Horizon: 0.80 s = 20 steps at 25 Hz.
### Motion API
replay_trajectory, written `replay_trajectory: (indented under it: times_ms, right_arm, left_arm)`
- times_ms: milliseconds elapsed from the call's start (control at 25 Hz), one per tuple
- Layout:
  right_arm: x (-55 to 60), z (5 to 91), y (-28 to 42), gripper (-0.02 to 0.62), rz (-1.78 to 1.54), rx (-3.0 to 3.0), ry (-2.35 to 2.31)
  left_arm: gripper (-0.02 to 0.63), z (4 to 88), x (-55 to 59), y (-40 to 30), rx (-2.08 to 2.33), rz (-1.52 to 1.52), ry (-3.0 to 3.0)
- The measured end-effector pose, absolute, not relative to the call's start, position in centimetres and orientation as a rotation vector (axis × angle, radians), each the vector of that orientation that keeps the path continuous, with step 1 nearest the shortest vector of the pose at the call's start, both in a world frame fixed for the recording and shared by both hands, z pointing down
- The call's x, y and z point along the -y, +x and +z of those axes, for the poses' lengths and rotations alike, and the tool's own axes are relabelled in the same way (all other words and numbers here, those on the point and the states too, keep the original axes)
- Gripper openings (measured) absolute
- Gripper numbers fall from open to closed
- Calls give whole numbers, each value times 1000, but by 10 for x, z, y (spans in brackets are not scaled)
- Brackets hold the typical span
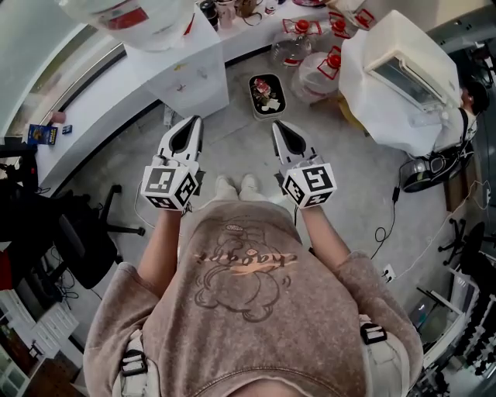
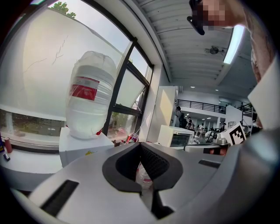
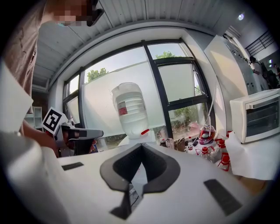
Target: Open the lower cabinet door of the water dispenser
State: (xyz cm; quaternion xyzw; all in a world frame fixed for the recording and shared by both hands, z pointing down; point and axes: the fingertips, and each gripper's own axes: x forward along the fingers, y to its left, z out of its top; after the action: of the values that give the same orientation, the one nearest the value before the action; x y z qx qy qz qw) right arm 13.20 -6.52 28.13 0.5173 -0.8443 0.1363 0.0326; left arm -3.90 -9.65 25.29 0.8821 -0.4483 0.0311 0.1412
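The white water dispenser (image 1: 190,74) stands ahead on the floor with an upturned clear bottle (image 1: 136,19) on top. Its front face shows no open door. In the left gripper view the bottle (image 2: 91,98) and the dispenser body (image 2: 81,148) lie ahead to the left. The right gripper view has the bottle (image 3: 130,109) straight ahead. My left gripper (image 1: 191,124) and right gripper (image 1: 279,128) are held side by side, a short way back from the dispenser. Both point at it, shut and empty. Neither touches it.
Several clear jugs with red caps (image 1: 314,66) and a dark tray (image 1: 267,94) sit on the floor right of the dispenser. Further right, a white-draped table holds a small oven (image 1: 407,74). A black office chair (image 1: 77,233) is at left, and cables (image 1: 387,225) at right.
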Motion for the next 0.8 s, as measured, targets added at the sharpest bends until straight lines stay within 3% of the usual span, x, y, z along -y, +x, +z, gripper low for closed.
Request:
replay_trajectory:
  times_ms: [800]
  right_arm:
    - [105, 351, 128, 8, 495, 2555, 1587]
  left_arm:
    - [16, 323, 146, -25, 1224, 129, 2527]
